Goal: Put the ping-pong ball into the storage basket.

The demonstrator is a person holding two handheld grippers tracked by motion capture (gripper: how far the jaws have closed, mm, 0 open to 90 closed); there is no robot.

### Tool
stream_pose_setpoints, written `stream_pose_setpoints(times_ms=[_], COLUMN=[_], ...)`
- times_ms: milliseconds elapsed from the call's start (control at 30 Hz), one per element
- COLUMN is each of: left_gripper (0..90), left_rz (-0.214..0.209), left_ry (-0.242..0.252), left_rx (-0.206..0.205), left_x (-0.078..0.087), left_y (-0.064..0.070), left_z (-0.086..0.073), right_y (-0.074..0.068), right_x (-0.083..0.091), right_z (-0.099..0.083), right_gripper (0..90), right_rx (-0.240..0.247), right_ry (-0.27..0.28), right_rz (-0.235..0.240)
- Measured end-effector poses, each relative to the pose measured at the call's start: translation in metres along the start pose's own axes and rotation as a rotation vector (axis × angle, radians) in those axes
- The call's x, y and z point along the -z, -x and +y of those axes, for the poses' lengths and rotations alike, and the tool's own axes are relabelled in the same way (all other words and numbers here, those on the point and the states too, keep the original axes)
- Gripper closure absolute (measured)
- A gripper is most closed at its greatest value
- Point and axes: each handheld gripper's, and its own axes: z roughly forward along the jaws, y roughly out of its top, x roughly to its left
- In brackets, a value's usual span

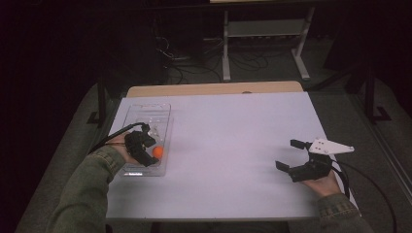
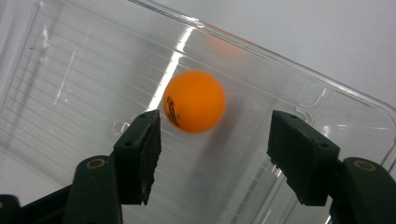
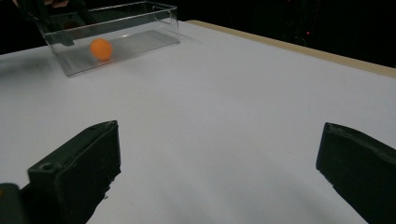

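Orange ping-pong ball (image 2: pixel 194 101) sits beyond your spread left gripper (image 2: pixel 215 140) in the clear plastic tray (image 2: pixel 70 70); a clumsy pinch rolls it away. Right gripper (image 3: pixel 219 172) gapes idle.

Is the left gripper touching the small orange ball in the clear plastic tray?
Apart. In the left gripper view, the left gripper stands open, tray floor showing between ball and each jaw.

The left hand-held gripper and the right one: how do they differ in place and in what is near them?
The left hand-held gripper is over the clear box, beside the orange ball; the right hand-held gripper is over bare white table. The right carries a grey plate; none shows on the left. Both are open, holding nothing.
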Motion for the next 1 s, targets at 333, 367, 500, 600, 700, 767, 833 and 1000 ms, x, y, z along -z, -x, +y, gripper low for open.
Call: stream_pose_setpoints(times_ms=[333, 367, 500, 600, 700, 767, 833, 1000], left_gripper=[20.2, 18.7, 14.7, 13.8, 13.2, 11.7, 8.4, 1.8], left_rz=[0.012, 0.012, 0.013, 0.014, 0.013, 0.015, 0.024, 0.035], left_ry=[0.028, 0.027, 0.029, 0.036, 0.047, 0.047, 0.047, 0.055], left_rx=[0.025, 0.026, 0.029, 0.028, 0.029, 0.028, 0.036, 0.047], left_x=[0.007, 0.007, 0.008, 0.011, 0.014, 0.016, 0.018, 0.022], left_y=[-0.002, -0.002, -0.002, -0.001, -0.001, -0.001, -0.001, -0.001], left_z=[-0.002, -0.002, -0.002, -0.002, -0.002, -0.003, -0.003, -0.003], right_y=[0.0, 0.0, -0.001, -0.001, -0.001, -0.001, -0.001, -0.002], right_x=[0.0, 0.0, 0.0, 0.001, 0.001, 0.001, 0.001, 0.001], right_z=[0.0, 0.0, 0.0, 0.0, 0.0, 0.0, 0.0, 0.0], right_gripper=[0.0, 0.0, 0.0, 0.0, 0.0, 0.0, 0.0, 0.0], right_rx=[0.0, 0.0, 0.001, 0.0, -0.002, -0.001, -0.002, 0.001], right_ry=[0.0, -0.001, -0.002, -0.002, -0.003, -0.001, 0.0, 0.002], right_rz=[0.002, 0.002, 0.0, 0.001, 0.0, 0.0, 0.0, 0.0])
